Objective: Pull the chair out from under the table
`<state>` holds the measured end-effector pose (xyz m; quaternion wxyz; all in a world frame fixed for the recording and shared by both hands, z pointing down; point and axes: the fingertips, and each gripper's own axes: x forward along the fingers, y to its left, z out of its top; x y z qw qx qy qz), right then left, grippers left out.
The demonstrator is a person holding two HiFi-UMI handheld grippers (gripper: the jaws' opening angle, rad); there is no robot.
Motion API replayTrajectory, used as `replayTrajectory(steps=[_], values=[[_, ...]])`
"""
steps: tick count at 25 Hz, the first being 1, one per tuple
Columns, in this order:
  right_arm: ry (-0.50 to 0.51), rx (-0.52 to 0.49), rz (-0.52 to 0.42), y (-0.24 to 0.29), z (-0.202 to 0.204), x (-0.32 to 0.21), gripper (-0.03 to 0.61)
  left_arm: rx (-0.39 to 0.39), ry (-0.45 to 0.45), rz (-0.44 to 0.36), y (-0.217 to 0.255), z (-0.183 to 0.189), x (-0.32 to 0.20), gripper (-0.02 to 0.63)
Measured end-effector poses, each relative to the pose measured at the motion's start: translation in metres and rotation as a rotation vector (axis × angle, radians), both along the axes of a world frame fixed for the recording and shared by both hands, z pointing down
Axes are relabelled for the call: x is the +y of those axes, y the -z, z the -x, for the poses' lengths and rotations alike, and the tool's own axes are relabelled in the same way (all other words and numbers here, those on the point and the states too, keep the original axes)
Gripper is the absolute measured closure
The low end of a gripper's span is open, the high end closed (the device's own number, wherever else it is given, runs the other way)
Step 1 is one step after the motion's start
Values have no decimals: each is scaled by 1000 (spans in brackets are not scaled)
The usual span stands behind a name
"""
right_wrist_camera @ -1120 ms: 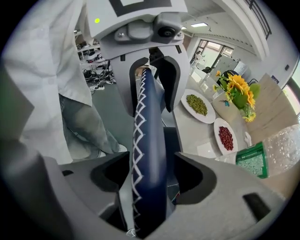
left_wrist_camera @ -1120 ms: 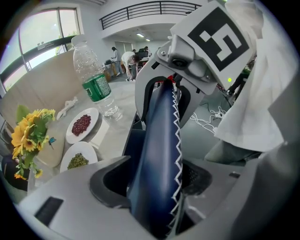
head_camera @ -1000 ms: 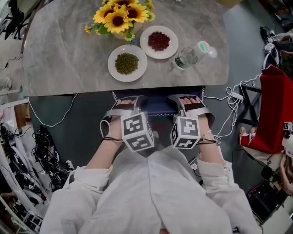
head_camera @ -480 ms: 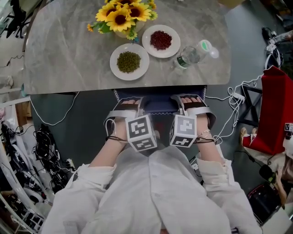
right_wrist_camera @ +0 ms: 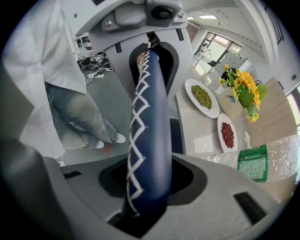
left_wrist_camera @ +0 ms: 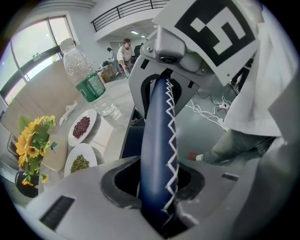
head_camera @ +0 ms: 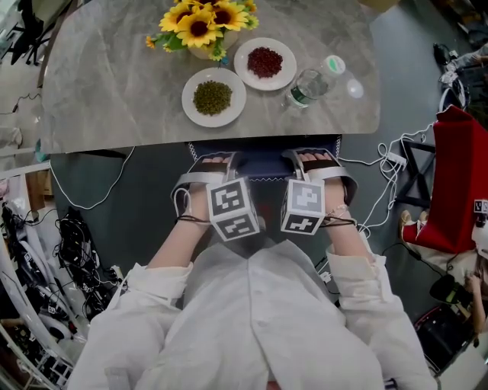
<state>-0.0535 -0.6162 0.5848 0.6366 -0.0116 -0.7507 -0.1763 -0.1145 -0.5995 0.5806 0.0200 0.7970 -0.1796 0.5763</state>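
The chair (head_camera: 263,164) is tucked under the grey marble table (head_camera: 114,91); only its dark blue back with white zigzag stitching shows at the table's near edge. My left gripper (head_camera: 216,161) points steeply down over the left part of that back. Its jaws are closing, and the padded rail (left_wrist_camera: 158,140) fills the gap of the left gripper (left_wrist_camera: 157,192). My right gripper (head_camera: 313,158) sits on the right part of the back, jaws also closing. The rail (right_wrist_camera: 147,140) runs through the right gripper (right_wrist_camera: 147,192) and touches both sides.
On the table stand a plate of green beans (head_camera: 213,97), a plate of red beans (head_camera: 264,63), a sunflower vase (head_camera: 200,23) and a lying water bottle (head_camera: 309,84). Cables (head_camera: 76,236) lie at left, white leads (head_camera: 385,164) and a red object (head_camera: 457,183) at right.
Both grippers' jaws have narrowed onto the chair back. The hands have stayed at the same spot on it, and the chair has not shifted.
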Motion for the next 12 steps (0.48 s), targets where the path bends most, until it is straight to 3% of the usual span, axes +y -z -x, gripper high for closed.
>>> replayTrajectory(steps=[12], values=[[7,-2,42,-2,-4,29,442,-19,-13,19,-2,-5,26,488]])
